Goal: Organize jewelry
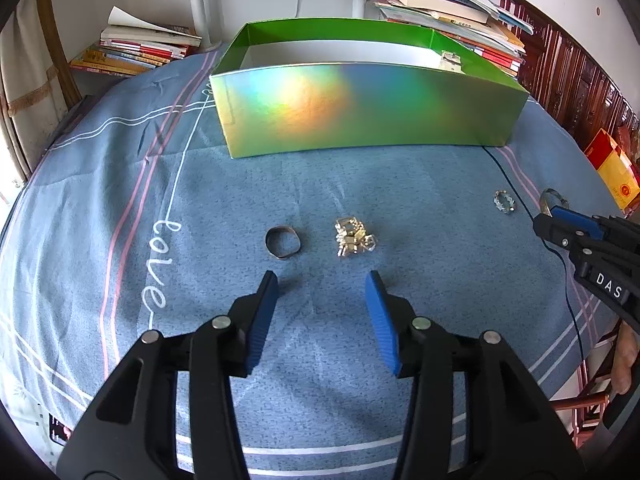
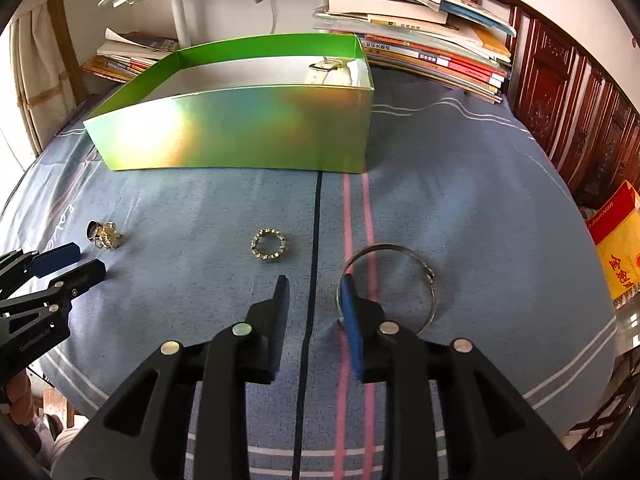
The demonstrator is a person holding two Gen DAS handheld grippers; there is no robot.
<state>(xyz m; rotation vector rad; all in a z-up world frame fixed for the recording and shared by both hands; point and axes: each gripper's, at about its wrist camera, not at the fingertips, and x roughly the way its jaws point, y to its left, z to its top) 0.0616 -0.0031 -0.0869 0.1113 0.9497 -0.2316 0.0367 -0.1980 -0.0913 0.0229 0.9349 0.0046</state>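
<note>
Jewelry is scattered over a blue bedsheet [image 1: 120, 200] with stripes and "love" written on it, in front of a shiny green box [image 1: 360, 108] that's open on top. A dark band ring [image 1: 283, 242] sits just beside a gold chain clump [image 1: 352, 236], both right ahead of the left gripper [image 1: 323, 292], whose jaws are spread wide with nothing between them. Further right there's a sparkly studded ring [image 2: 269, 245], and a thin silver bangle [image 2: 390, 284] lying flat. The right gripper [image 2: 314, 294] hangs low over the sheet, jaws apart too, with its right jaw poking inside the bangle's loop. Something white, maybe a watch [image 2: 332, 72], is already in the box. Stacks of books [image 2: 420, 52] behind.
</note>
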